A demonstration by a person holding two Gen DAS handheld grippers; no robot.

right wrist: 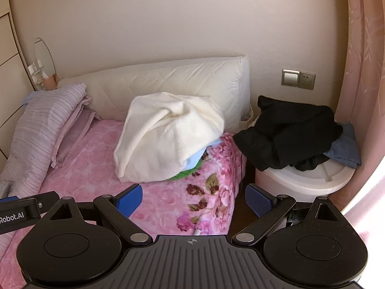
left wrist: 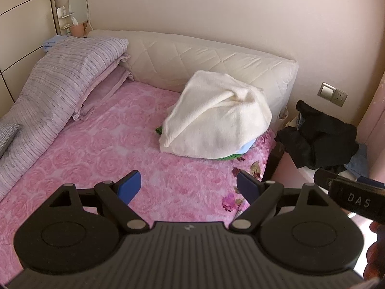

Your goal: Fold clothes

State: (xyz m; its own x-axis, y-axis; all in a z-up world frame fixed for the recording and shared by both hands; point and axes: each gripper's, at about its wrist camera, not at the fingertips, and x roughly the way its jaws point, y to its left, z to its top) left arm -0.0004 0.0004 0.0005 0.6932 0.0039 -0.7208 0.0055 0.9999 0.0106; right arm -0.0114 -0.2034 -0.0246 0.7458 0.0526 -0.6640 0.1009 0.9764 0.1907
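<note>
Fingers (left wrist: 130, 187) spread, both grippers; one cream garment (left wrist: 216, 118)

Pink rose-patterned bedspread (left wrist: 101, 144) is covering the bed. Cream quilted headboard cushion (left wrist: 192, 55) is leaning against the far wall. Striped lilac quilt (left wrist: 55, 82) is lying folded along the left side, resting on a pink pillow (left wrist: 105, 89). Oval mirror (left wrist: 77, 1) is standing in the far left corner, a pink cup (left wrist: 77, 29) just below it. Switch and socket plate (right wrist: 298, 79) is sitting on the wall, right of the cushion. Pink curtain (right wrist: 363, 72) is hanging at far right.
</note>
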